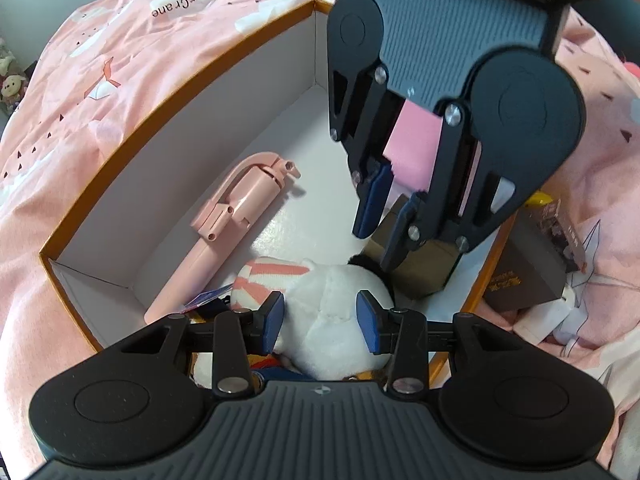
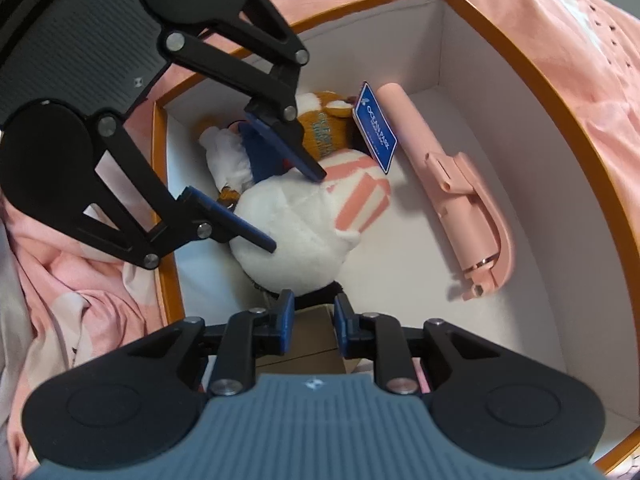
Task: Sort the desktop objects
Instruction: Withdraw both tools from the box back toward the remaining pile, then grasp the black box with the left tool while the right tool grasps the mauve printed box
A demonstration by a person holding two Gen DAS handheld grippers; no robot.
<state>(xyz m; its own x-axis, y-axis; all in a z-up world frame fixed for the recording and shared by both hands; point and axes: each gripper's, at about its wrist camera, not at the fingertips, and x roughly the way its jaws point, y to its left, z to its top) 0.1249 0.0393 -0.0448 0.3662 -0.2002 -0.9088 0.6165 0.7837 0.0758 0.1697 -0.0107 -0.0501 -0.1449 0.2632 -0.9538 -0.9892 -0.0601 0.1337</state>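
Observation:
An orange-rimmed white box [image 1: 192, 92] [image 2: 532, 68] lies on a pink bedspread. In it lie a pink selfie stick [image 1: 224, 220] [image 2: 452, 184], a white plush toy [image 1: 336, 320] [image 2: 296, 236] with a blue tag [image 2: 375, 133], and a brown carton [image 1: 420, 268] [image 2: 316, 344]. My left gripper [image 1: 320, 322] [image 2: 298, 208] is open, with its blue pads on either side of the plush. My right gripper [image 2: 314, 326] [image 1: 390, 220] hangs over the carton; its jaws stand a little apart, and I cannot tell whether they touch the carton.
A dark brown box [image 1: 528, 264] and a small clear packet [image 1: 560, 216] lie on the bedspread [image 1: 100, 80] right of the white box. Stuffed toys [image 1: 12, 80] sit at the far left edge.

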